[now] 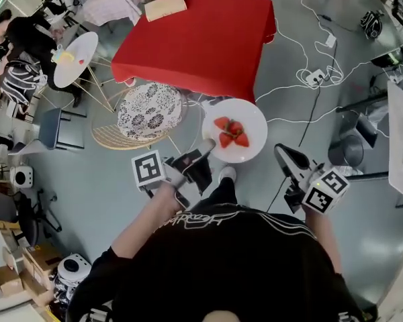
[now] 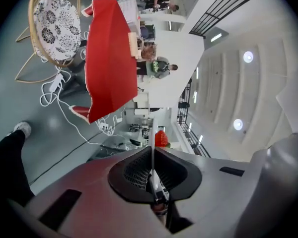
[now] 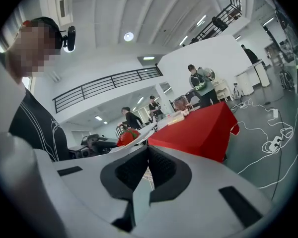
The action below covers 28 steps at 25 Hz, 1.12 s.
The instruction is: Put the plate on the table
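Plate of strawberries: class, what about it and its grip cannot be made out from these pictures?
How deep the left tongs bite the plate: head view, the tool's body covers the contact; left gripper view shows only the rim edge-on.
Number of strawberries: head view, small and bunched.
Whether the right tongs touch the plate: head view, tips too small; right gripper view, housing hides the near rim.

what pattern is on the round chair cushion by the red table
The cushion is white with a black floral print; clearest in the head view.
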Motion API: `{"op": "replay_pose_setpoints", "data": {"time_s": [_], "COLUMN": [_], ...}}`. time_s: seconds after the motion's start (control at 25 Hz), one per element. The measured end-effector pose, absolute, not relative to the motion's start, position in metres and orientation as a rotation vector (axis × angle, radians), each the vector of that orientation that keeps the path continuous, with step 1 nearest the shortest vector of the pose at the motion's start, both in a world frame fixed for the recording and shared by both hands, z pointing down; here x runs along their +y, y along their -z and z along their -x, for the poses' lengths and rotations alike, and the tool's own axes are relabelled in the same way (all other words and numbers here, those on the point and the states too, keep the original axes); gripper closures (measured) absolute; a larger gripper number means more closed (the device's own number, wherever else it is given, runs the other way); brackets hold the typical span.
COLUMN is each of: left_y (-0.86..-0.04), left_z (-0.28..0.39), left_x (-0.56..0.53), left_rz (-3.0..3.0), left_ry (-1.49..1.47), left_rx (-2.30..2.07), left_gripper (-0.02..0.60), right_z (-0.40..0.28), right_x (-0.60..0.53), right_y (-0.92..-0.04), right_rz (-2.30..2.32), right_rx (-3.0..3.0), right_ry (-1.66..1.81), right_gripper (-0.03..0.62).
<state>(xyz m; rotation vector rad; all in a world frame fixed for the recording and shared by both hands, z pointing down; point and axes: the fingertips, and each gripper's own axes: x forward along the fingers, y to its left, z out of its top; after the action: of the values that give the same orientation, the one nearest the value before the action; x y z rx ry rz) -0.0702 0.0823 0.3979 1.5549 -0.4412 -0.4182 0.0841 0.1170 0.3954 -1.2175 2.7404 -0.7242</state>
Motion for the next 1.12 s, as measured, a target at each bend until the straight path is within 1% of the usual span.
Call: {"op": "replay_pose_setpoints", "data": {"time_s": [0.24, 0.44, 1.12], "left_y": [-0.395, -0.385, -0.363], "left_z": [0.089, 0.097, 0.113], "left_x": [-0.019, -0.077, -0.126], "left_rz": [-1.548, -1.569, -1.586], "left_ry": [0.441, 0.468, 0.570], "left_rx": [-0.466, -0.479, -0.530], "left_gripper": [0.563, 0.563, 0.563], "right_z": [-0.061, -0.051, -0.042], "right_x": [0.009, -0.051, -0.112], "right_y": [-0.388, -0.378, -0.363], "right_rz": [1.172, 1.138, 1.057], "right_rx": [2.782, 2.794, 2.838], "right_ry": [0.722, 0.706, 0.682], "right_gripper": [0.588, 0.588, 0.588]}}
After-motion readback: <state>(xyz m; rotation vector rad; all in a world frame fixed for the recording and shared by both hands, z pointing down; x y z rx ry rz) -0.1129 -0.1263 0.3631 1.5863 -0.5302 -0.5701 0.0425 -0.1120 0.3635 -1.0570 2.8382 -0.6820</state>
